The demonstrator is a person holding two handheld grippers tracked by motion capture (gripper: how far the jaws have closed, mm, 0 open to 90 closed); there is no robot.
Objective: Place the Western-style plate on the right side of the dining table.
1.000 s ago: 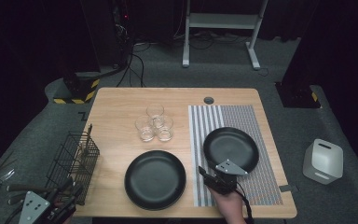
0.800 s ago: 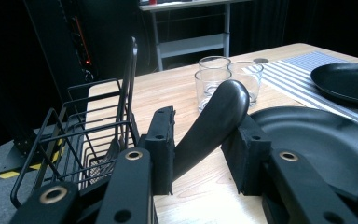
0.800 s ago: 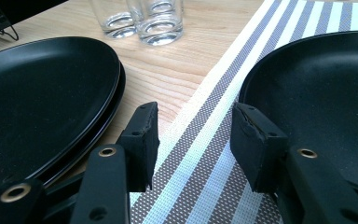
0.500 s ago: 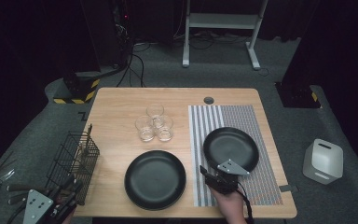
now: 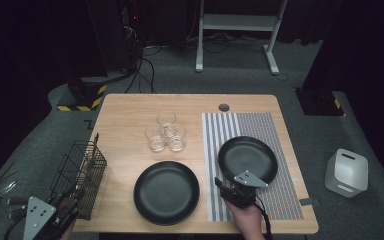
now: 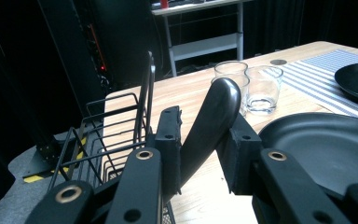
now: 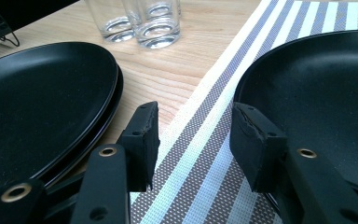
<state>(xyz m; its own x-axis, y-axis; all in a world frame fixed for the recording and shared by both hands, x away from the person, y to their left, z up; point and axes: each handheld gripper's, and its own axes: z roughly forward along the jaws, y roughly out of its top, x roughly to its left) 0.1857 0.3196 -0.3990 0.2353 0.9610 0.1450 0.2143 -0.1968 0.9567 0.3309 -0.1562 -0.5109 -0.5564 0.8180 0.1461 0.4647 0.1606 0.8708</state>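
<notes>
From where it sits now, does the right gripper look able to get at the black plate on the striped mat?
Probably yes. The right gripper sits at the near rim of the black plate on the striped mat, jaws apart with nothing between them, one pad already over the rim. Nothing stands in the way.

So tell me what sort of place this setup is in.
Probably a lab or studio staged for table-setting work, not a home. A lone wooden table stands on grey carpet among dark curtains, with loose cables on the floor and yellow-black hazard tape on an equipment base.
</notes>
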